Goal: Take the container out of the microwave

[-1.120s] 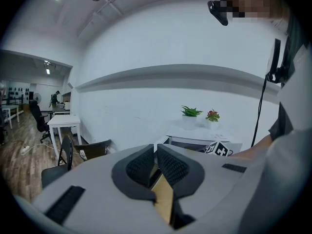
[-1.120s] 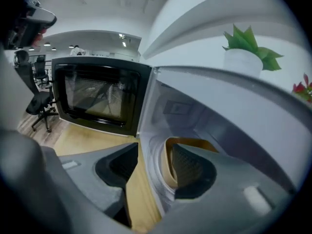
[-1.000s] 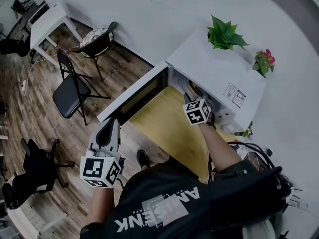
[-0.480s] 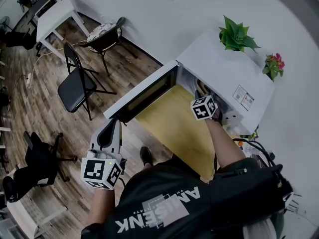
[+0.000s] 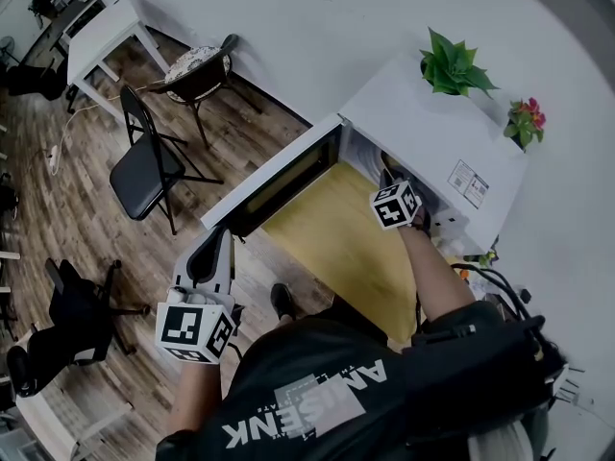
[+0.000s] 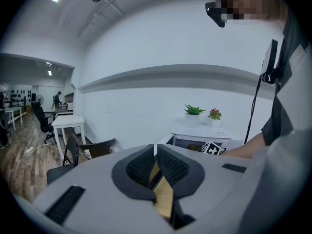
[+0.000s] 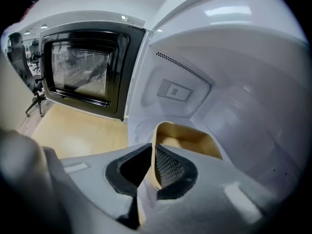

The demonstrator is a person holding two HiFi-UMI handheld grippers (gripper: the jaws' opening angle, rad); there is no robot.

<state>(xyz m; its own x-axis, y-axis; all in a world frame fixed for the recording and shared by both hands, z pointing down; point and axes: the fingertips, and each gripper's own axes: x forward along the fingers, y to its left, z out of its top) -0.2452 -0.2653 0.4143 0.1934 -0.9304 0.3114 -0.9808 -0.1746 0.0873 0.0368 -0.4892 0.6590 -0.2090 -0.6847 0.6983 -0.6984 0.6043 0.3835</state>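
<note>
The white microwave (image 5: 432, 142) stands on a wooden table (image 5: 336, 243) with its door (image 5: 279, 185) swung open to the left. In the right gripper view a tan container (image 7: 187, 138) sits inside the white cavity (image 7: 234, 106). My right gripper (image 7: 153, 152) reaches into the oven, its jaws closing with the container's near wall pinched between the pads. In the head view that gripper (image 5: 392, 185) is at the oven's mouth and the container is hidden. My left gripper (image 5: 216, 243) hangs low at the left, away from the table, jaws together and empty.
Two potted plants (image 5: 454, 65) (image 5: 524, 123) stand on top of the microwave. A black folding chair (image 5: 144, 171) and a round-seat chair (image 5: 197, 70) are on the wooden floor to the left. Cables (image 5: 490, 286) lie at the table's right end.
The right gripper has sunk a little further into the microwave. The left gripper has stayed where it was.
</note>
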